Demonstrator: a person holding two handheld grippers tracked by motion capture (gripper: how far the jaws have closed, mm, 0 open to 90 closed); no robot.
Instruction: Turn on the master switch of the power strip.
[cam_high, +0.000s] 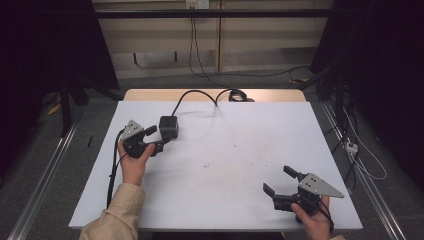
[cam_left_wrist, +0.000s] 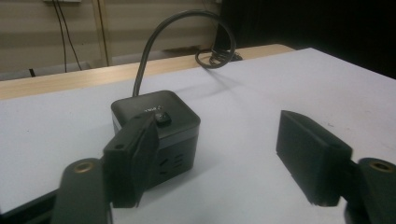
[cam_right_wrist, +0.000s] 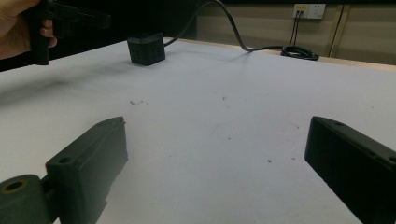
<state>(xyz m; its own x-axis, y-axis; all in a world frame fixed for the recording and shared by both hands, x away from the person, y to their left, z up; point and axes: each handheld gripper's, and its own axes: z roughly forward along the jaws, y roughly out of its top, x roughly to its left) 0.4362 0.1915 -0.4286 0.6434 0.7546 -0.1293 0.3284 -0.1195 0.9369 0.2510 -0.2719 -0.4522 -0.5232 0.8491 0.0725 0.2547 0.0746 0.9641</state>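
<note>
White desk (cam_high: 225, 165) surface runs under both tongs, bare but for a few specks. Nearest the person, the right tongs (cam_high: 281, 181) sit low at the front right, jaws spread wide and gripping nothing, well apart from the work.

Farther up on the left, the left tongs (cam_high: 159, 138) are also spread wide and hold nothing. In the left gripper view one jaw tip sits at the near top edge of the cube (cam_left_wrist: 156, 128), by a small button there; whether it touches is hard to tell. The other jaw stands off to the side over bare desk.

That black cube, a socket block with outlets on its faces, stands upright at the left rear of the desk. Its cable (cam_high: 197, 94) arcs back to a coil (cam_high: 239, 95) at the far edge.

The step in hand looks like reaching for the cube. To do it well, shift the left tongs sideways until the cube lies centred between the jaws, keep them level, and close on two flat opposite faces. Leave the cable side free so the cord doesn't drag the cube askew.
</note>
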